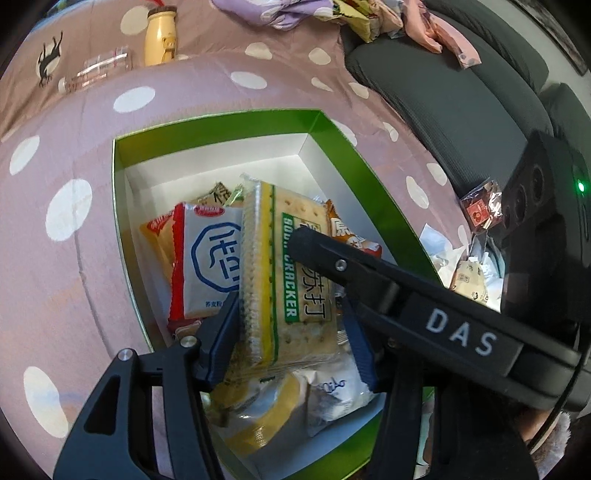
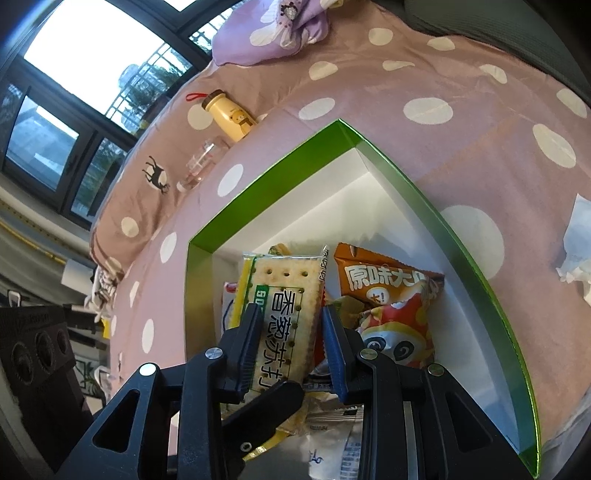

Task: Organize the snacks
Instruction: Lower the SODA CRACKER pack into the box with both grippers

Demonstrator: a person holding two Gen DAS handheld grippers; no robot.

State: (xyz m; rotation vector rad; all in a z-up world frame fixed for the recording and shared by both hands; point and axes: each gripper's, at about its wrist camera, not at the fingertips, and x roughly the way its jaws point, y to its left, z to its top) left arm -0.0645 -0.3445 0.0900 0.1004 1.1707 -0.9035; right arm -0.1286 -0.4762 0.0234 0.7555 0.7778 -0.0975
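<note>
A green box (image 1: 122, 147) with a white inside lies on the dotted bedspread and holds several snack packs. A soda cracker pack (image 1: 288, 273) stands over them. My left gripper (image 1: 291, 332) has its blue pads on both sides of the pack's lower end. My right gripper (image 2: 291, 343) reaches in from the right; its fingers (image 1: 332, 254) cross the pack, and its pads close on the same cracker pack (image 2: 284, 306). A white and blue pack (image 1: 210, 258) lies left of it. An orange snack bag (image 2: 391, 310) lies right of it.
A yellow bottle (image 1: 160, 37) and a clear glass (image 1: 96, 70) lie on the bedspread beyond the box. Loose snack wrappers (image 1: 476, 266) sit right of the box by a dark cushion (image 1: 443, 92). A purple cloth (image 2: 273, 29) lies at the back. A window is far left.
</note>
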